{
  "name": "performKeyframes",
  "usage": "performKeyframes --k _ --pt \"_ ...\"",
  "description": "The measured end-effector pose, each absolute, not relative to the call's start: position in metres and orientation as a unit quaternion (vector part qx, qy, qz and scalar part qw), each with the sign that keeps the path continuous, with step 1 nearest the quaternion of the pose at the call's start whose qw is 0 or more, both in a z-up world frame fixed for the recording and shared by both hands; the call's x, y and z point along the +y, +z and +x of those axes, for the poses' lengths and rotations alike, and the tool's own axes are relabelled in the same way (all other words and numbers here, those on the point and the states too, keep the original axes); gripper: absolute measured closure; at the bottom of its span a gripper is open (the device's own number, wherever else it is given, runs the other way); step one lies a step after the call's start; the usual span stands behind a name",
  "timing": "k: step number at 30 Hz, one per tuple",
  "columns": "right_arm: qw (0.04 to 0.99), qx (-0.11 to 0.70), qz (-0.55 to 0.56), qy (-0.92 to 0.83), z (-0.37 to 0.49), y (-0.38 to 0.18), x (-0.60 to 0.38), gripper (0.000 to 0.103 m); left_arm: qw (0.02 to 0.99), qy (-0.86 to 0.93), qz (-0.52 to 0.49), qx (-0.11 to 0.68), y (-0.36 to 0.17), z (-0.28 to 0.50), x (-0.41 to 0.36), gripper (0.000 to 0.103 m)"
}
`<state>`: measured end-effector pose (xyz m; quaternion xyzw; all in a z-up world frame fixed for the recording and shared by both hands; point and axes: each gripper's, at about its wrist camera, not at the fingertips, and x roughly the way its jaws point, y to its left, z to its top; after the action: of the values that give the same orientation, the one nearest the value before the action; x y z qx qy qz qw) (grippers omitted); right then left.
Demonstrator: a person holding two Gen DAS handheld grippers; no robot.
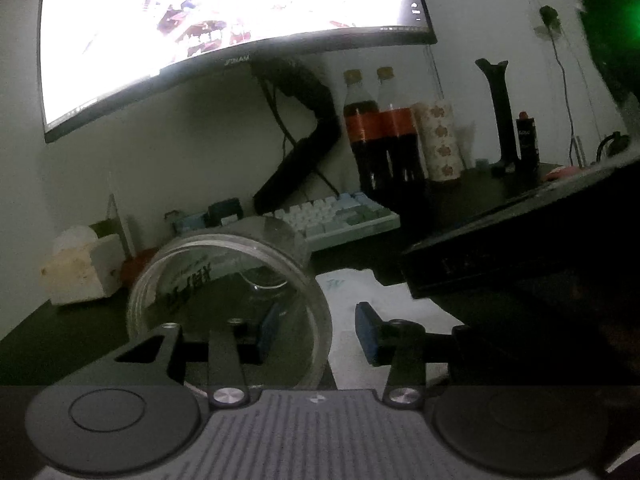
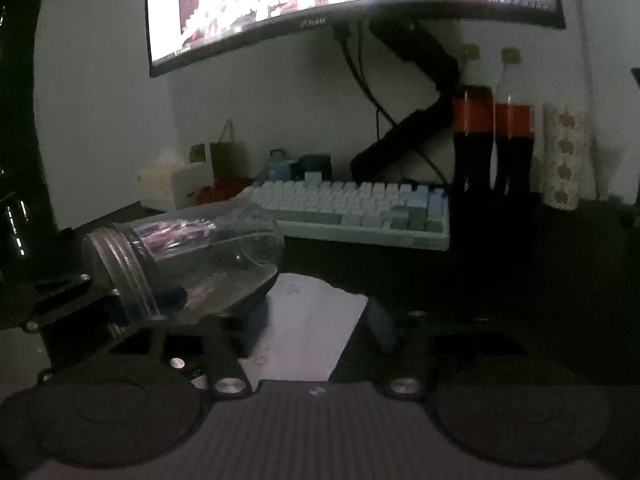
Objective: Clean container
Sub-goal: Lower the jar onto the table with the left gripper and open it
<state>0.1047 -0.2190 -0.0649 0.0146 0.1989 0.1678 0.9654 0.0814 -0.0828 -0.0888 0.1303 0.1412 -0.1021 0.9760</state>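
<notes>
Your left gripper (image 1: 316,332) holds a clear plastic jar (image 1: 228,292) on its side above the dark tabletop (image 1: 60,344), one blue pad (image 1: 270,330) inside the threaded mouth, the other finger outside the wall. The jar's open mouth faces your left wrist camera; from the right wrist view its base points toward the keyboard (image 2: 352,212). Your right gripper (image 2: 316,320) hangs with its jaws spread and nothing between them, above a white sheet of paper (image 2: 308,328) lying flat on the tabletop.

Behind the jar, one pale mechanical keyboard runs across the tabletop beneath one curved monitor (image 1: 224,20) on a black arm (image 1: 304,140). Two cola bottles (image 1: 380,136) stand side by side just right of the keyboard, with one patterned paper roll (image 1: 440,140) upright beside them. A tissue box (image 1: 80,268) sits at the far left, near the wall. One black box-shaped object (image 1: 520,240) crowds the left wrist view's right side, close to the paper's edge. Farther back stand one black forked stand (image 1: 500,116) and a small dark can (image 1: 526,140).
</notes>
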Motion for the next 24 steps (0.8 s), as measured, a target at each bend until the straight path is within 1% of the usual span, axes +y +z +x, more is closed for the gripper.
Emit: performKeyframes --k 1,2,3,4,6,9,13,15,18,24 --pt "0.968 0.190 0.012 0.163 0.101 -0.064 -0.217 0.012 0.976 -0.101 0.129 0.141 -0.088 0.080 -0.082 0.057" --pt "0.971 0.180 0.009 0.158 0.096 -0.062 -0.215 0.004 0.977 -0.097 0.131 0.140 -0.087 0.079 -0.082 0.048" --pt "0.974 0.169 0.006 0.150 0.091 -0.060 -0.213 0.001 0.977 -0.095 0.133 0.136 -0.086 0.076 -0.081 0.021" --pt "0.978 0.159 0.005 0.138 0.086 -0.059 -0.211 0.000 0.978 -0.093 0.135 0.131 -0.085 0.073 -0.080 0.000" --pt "0.981 0.150 0.003 0.122 0.076 -0.058 -0.206 0.000 0.979 -0.095 0.136 0.122 -0.082 0.066 -0.076 0.000" --pt "0.982 0.155 0.003 0.108 0.066 -0.054 -0.200 0.000 0.978 -0.098 0.128 0.131 -0.075 0.059 -0.071 0.000" --pt "0.985 0.155 0.051 0.062 0.051 -0.048 -0.205 0.000 0.971 -0.105 0.129 0.173 -0.067 0.053 -0.069 0.000" --pt "0.985 0.149 0.078 0.041 0.040 -0.044 -0.209 0.000 0.971 -0.097 0.125 0.180 -0.063 0.047 -0.067 0.000" --pt "0.982 0.161 0.096 0.019 0.024 -0.042 -0.215 0.000 0.972 -0.075 0.116 0.188 -0.058 0.035 -0.062 0.000" --pt "0.976 0.175 0.114 0.061 -0.005 -0.051 -0.220 0.000 0.972 -0.049 0.108 0.204 -0.066 0.011 -0.057 0.000"
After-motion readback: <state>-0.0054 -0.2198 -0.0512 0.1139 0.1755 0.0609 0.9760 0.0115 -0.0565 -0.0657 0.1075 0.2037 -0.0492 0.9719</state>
